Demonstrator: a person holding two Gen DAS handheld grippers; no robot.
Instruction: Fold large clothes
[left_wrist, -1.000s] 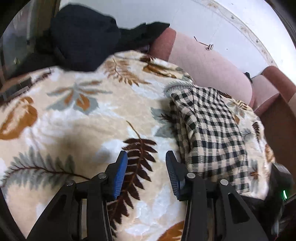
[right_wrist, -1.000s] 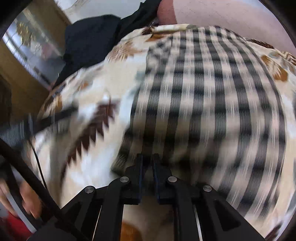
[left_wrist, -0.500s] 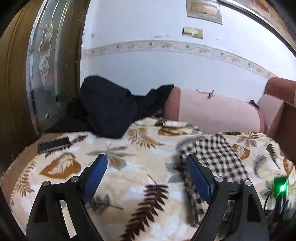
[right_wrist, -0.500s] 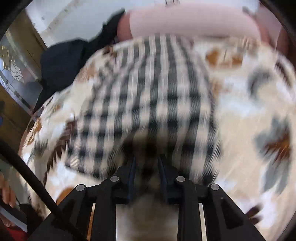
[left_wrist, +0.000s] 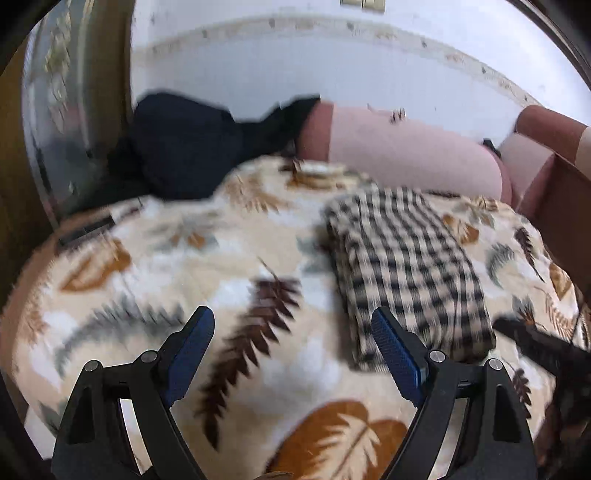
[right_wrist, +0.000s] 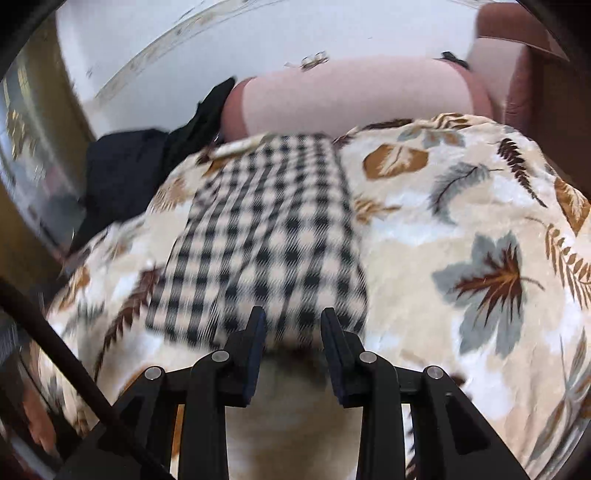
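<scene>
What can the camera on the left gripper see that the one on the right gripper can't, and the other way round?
Only the left wrist view shows the open left gripper, a dark flat object on the blanket's far left edge and wall switches.

Only the right wrist view shows the open right gripper, close to the garment's near edge.

Both show the folded checked garment on the leaf-print blanket, the dark clothing pile and the pink sofa back.

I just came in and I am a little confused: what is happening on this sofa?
A person with two hand-held claws is folding clothes. A black-and-cream checked garment lies folded on the leaf-patterned fleece blanket. The left claw and right claw are both open, holding nothing. A dark navy garment lies heaped behind.
</scene>
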